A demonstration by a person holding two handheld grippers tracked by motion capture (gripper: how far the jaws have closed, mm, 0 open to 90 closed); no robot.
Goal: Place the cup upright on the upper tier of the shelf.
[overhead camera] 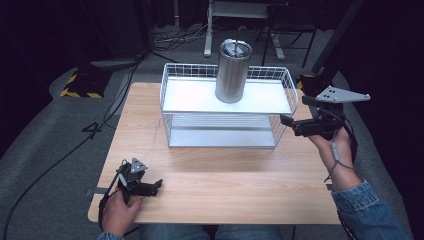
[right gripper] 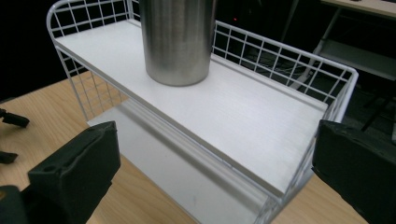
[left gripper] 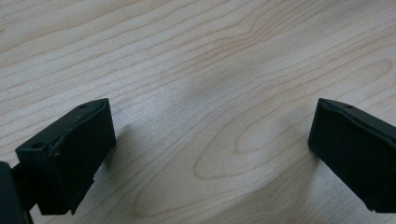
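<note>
Black plastic jaws of the right tool [overhead camera: 286,121] stand wide apart and grasp nothing; in the right gripper view they frame the near right corner of the white two-tier wire rack [right gripper: 343,88]. The hand holds this tool level with the upper shelf, just beside the rack's right end, which suggests an approach toward what stands there. That object, a tall brushed-steel cylindrical tumbler [overhead camera: 232,71], stands upright on the upper white shelf, left of the shelf's middle as the right gripper view has it, apart from the wire rim. The lower shelf appears bare. The left tool [overhead camera: 156,186] lies low over the pale wooden bench [overhead camera: 225,175] near its front left corner, well apart from the rack, jaws likewise spread and empty, apparently parked. Beyond lie grey floor and trailing cables.
</note>
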